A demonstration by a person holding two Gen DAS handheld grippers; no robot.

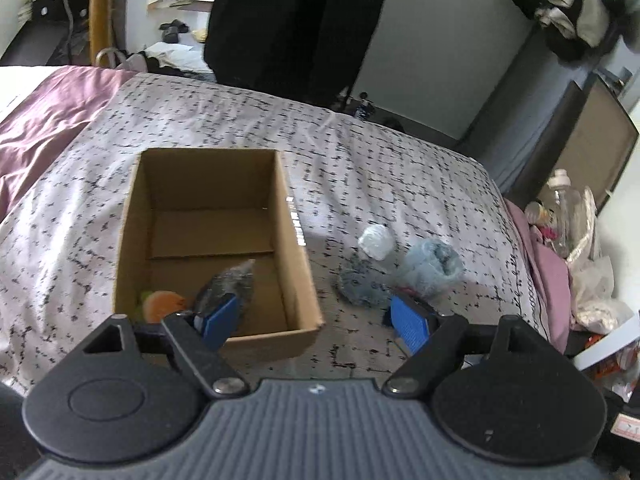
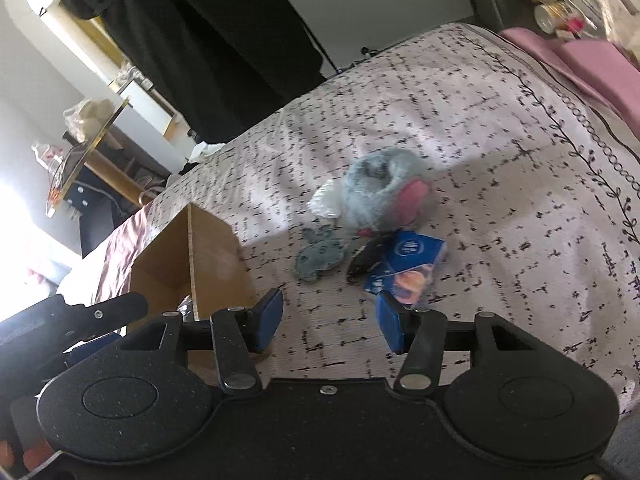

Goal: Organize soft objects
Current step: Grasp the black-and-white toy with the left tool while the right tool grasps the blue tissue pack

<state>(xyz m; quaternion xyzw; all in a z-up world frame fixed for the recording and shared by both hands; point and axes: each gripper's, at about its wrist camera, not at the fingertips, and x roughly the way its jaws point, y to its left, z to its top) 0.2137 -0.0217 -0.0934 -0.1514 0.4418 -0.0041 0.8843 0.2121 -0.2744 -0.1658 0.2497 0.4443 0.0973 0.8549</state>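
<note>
Bed surface: speckled white bedspread (image 1: 240, 120) carries everything; a pink satin sheet lies at its far left edge.
Cardboard box: open box (image 1: 298, 248) sits left of the loose pile; an orange soft piece (image 1: 162, 304) and a wrapped dark item (image 1: 230, 280) already lie at its near end.
Loose pile: grey fluffy toy with pink patch (image 2: 380, 196), small grey plush (image 2: 320, 258), blue packet (image 2: 408, 264) and a dark flat item touching it, all bunched right of the box.
Left gripper: left gripper (image 1: 308, 320) is released, jaws wide, nothing between the pads; its left pad hangs over the box's near end, its right pad near the pile.
Right gripper: right gripper (image 2: 328, 320) is released, jaws partly apart and empty.
Key relation: the blue packet lies just ahead of the right gripper's right pad, slightly right of its centreline, long axis running diagonally away.
Nearer hand: the right one, by my judgement.
Likely next: shift right, then close on the packet.
</note>
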